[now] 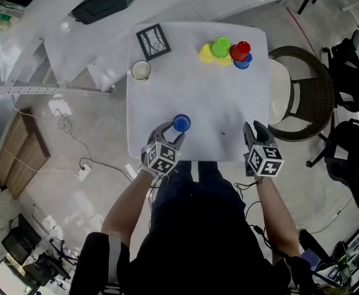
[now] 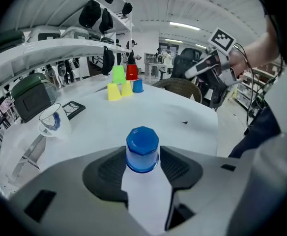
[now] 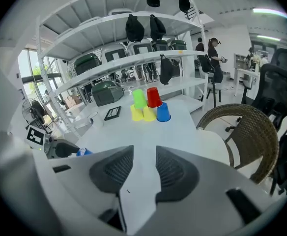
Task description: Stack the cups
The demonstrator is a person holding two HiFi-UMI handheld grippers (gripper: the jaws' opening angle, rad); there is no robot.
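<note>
Reader: Position of blue cup point(image 2: 142, 149) relative to left gripper point(image 1: 172, 133)?

Legend: Blue cup, mouth down, stands between the jaws of the left gripper, near the front edge of the counter point(image 1: 198, 103). Both pads lie against its flanks with no gap showing, so the left gripper reads as closed on the cup. Long axis of the cup runs upright; the jaws clamp across it from the sides.

Reader: And the direction to the stack?

Legend: Stacked cups point(image 1: 225, 54) sit at the far edge of the counter, well apart from the held cup, ahead of it and off toward the right-hand side (green cup point(image 1: 220, 45) and red cup point(image 1: 240, 48) form the upper tier). The coming move therefore appears to be a lift and a carry forward and rightward, keeping the cup's axis upright so that it settles mouth down on the pile.

Reader: Which gripper is nearer the stack?

Legend: Right gripper point(image 3: 144, 166) hovers over the front edge at the other side, jaws partly apart with only bare counter between them; it holds nothing. It lies a little closer to the stack's side of the counter, yet the left gripper has the cup, so the carry probably falls to the left.
</note>
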